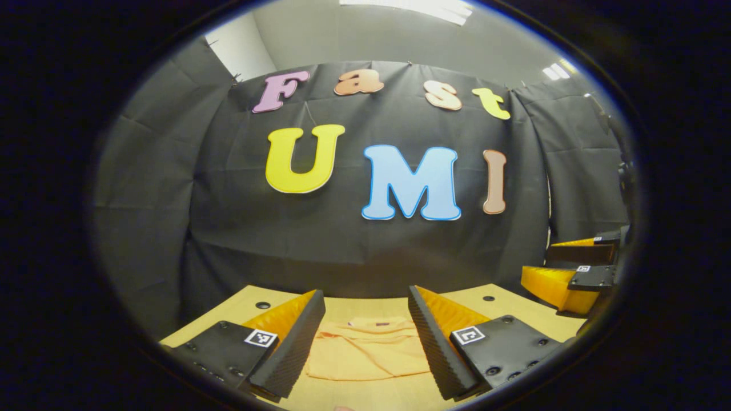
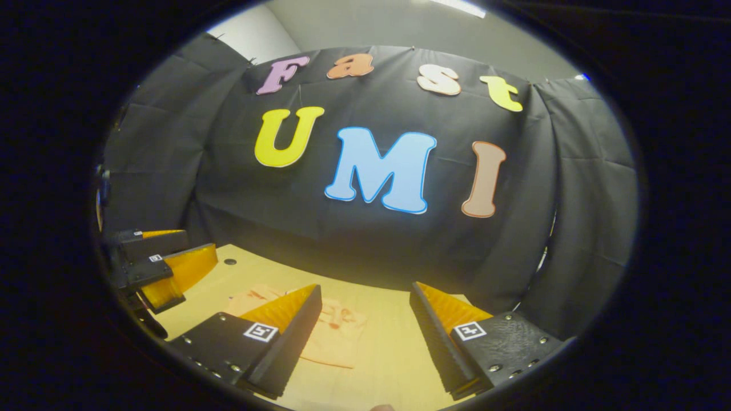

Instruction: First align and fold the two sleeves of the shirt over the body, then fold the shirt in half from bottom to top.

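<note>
An orange shirt (image 1: 365, 351) lies flat on the wooden table (image 1: 514, 311), seen between my left gripper's fingers. My left gripper (image 1: 365, 342) hangs open above the table, holding nothing. At the right edge of the left gripper view is the right gripper (image 1: 577, 274), held in the air. In the right gripper view the shirt (image 2: 334, 334) lies to the left, partly behind the left finger. My right gripper (image 2: 365, 337) is open and empty over the table. The left gripper (image 2: 163, 268) is at the left edge of that view.
The booth's black cloth wall (image 1: 365, 240) stands just behind the table's far edge. Small round holes (image 1: 262, 305) mark the tabletop near its back corners. Bare table (image 2: 388, 354) lies to the right of the shirt in the right gripper view.
</note>
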Demonstrator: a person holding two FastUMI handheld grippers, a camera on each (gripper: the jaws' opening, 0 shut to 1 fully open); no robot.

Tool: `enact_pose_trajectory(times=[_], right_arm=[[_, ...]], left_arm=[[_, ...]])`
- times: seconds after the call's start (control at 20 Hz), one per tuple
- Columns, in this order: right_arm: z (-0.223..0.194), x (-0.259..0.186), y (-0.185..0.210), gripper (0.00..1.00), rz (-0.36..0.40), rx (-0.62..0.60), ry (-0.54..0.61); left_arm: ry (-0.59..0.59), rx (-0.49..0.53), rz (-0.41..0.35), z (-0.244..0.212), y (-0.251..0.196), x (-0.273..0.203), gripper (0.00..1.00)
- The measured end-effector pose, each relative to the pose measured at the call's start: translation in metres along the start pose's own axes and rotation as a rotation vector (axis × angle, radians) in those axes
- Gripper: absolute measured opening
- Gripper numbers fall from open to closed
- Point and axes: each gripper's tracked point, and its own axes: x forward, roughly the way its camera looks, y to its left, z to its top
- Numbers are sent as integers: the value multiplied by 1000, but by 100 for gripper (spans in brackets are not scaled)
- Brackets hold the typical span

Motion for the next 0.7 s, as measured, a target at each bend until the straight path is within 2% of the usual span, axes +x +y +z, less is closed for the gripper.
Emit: enact_pose_trajectory(times=[0.35, 0.7], right_arm=[[-10, -26, 6, 96, -55, 74, 13], [-10, -36, 6, 96, -76, 82, 24]], left_arm=[[4, -3, -4, 5, 17, -26, 96], [3, -2, -9, 5, 34, -35, 95]])
